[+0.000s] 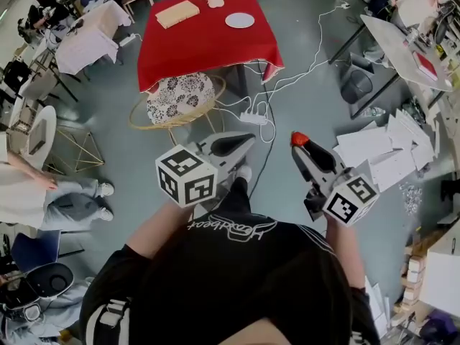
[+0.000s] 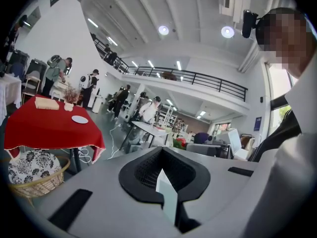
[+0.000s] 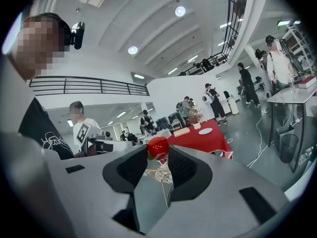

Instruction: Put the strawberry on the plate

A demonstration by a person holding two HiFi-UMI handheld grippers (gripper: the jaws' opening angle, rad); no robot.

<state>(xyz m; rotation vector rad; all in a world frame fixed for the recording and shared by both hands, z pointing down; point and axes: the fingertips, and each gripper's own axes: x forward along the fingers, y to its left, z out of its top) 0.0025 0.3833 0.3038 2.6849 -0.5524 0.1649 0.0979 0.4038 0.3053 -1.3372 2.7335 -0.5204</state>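
Strawberry (image 3: 158,146) pinched between jaw tips of right gripper (image 1: 300,144), narrow gap filled by the fruit. Held in air over grey floor (image 1: 316,113), well apart from near edge of red table (image 1: 208,49). White plate (image 1: 239,20) near table's far right corner. Left gripper (image 1: 246,141) closed tight, jaws together, nothing between.

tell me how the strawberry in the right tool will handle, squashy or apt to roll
Probably light: the right tool holds the strawberry by its tips alone. It looks small and rounded, so it may roll once set on the flat plate. Whether it is soft I cannot tell.
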